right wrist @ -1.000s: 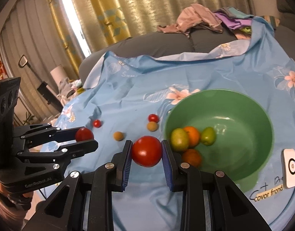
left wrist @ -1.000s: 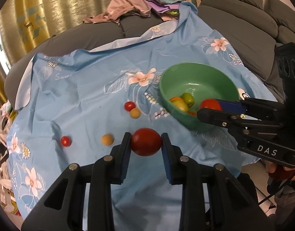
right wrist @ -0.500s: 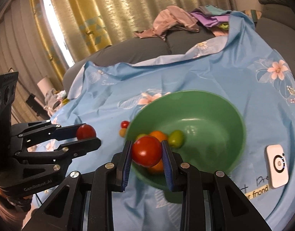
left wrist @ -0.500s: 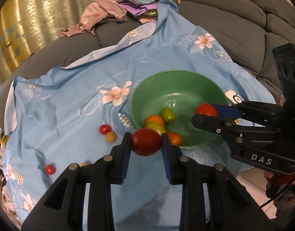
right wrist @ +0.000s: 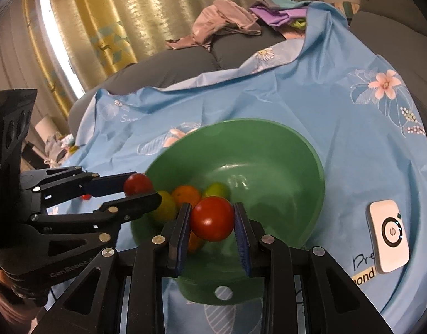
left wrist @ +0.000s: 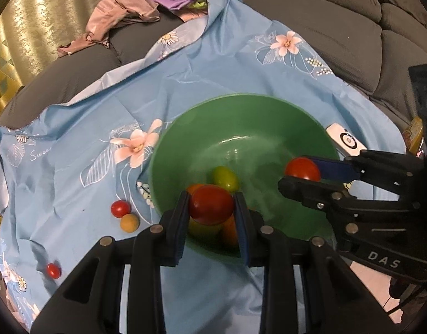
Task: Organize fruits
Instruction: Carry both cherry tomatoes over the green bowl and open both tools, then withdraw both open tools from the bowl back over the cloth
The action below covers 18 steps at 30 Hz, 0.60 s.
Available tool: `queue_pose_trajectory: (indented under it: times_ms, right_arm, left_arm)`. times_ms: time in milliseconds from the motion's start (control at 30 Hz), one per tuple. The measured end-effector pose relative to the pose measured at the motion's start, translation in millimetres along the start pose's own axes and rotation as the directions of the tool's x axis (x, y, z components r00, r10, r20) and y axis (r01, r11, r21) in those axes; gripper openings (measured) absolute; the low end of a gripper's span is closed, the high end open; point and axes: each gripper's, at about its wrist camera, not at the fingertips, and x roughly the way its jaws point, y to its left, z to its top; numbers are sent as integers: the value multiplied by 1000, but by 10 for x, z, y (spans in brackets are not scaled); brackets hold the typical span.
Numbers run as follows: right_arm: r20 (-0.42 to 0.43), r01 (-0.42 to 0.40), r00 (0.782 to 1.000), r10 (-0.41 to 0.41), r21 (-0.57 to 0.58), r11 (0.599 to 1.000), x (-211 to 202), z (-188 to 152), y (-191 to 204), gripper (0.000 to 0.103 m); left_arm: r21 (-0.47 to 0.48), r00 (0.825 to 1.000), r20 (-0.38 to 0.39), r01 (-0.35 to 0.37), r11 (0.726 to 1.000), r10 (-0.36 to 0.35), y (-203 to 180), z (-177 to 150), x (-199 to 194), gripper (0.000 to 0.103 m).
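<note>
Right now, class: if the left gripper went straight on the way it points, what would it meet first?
Probably the fruit inside the green bowl: the left gripper, shut on a red tomato, points into it, and an orange fruit and green fruit lie just ahead. Depth is unclear.

A light blue cloth (left wrist: 82,144) is showing pink-and-white flower prints. The bowl (left wrist: 241,117) is showing plain green, with a yellow-green fruit (left wrist: 225,178) and an orange fruit (right wrist: 185,193) inside. At eight o'clock from the bowl, a red fruit (left wrist: 120,208) and a tan fruit (left wrist: 129,222) are lying. Each black claw is carrying blue pads (right wrist: 241,236) and a red tomato (left wrist: 212,204). Behind, gold curtains (right wrist: 124,16) are hanging.
</note>
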Motion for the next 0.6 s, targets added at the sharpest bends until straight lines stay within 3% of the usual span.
queue_pose_trajectory:
  times_ms: [267,367,600]
  right_arm:
    - [-29,36,999,-35,8,999,66,-22,-60,32]
    - [-33,49,998,-48,17,999,66,-24,-74,33]
    - [-28,85,996,-84,47,995,-10,-26,-139,39]
  left_arm:
    - [4,1000,-26,0,1000,0,-41,-5,133,34]
    - [3,1000,-26,-11,1000,11,-49,-8,144,49]
    - [-24,999,-17,-31,999,31,4,-46,65,71]
